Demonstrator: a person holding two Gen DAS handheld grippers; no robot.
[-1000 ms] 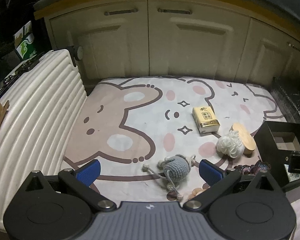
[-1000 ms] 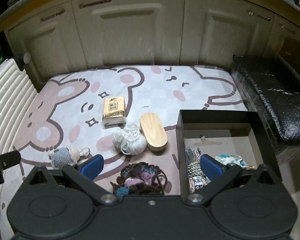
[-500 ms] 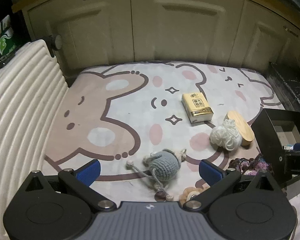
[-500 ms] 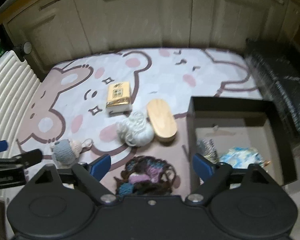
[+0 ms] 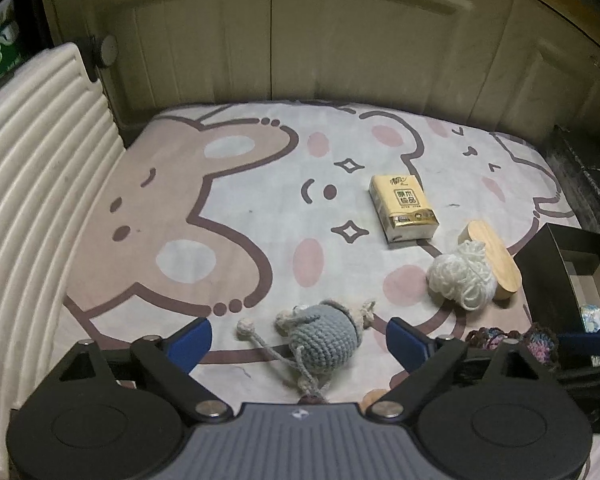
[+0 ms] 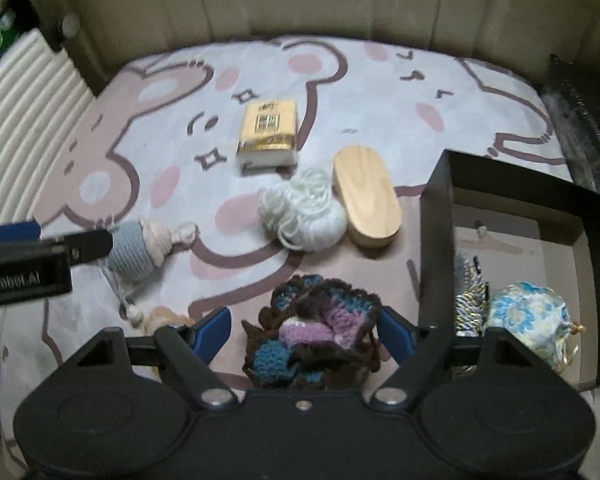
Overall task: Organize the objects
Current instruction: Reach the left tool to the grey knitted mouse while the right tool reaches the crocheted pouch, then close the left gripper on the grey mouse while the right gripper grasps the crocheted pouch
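The open black cardboard box (image 6: 516, 208) sits at the right edge of the cartoon-bear play mat (image 5: 228, 208), and everything else is easiest to place from it. Inside the box lie a blue-and-white embroidered fabric pouch (image 6: 528, 320) and a silvery tasselled cord (image 6: 470, 288).

Just left of the box, on the mat, is a dark crocheted piece in brown, teal and purple yarn (image 6: 316, 332). The right gripper (image 6: 304, 330) straddles it — its blue-padded jaws are closing with the crochet between them, the pads not yet pressing on it as far as I can see.

Farther left of the box, the left gripper (image 5: 300, 340) hangs over a small grey crocheted doll with a cream hat and dangling cords (image 5: 324, 338). Its jaws are also closing, wide apart, with the doll between them but untouched.

Beyond the crochet piece, away from the grippers, an oval pale-wood lid (image 6: 366, 196) lies near the box's far left corner, touching a loose ball of white yarn (image 6: 304, 212) — and past those rests a yellow pack of tissues (image 6: 270, 132). A ribbed white suitcase (image 5: 28, 216) lies along the mat's far side from the box.
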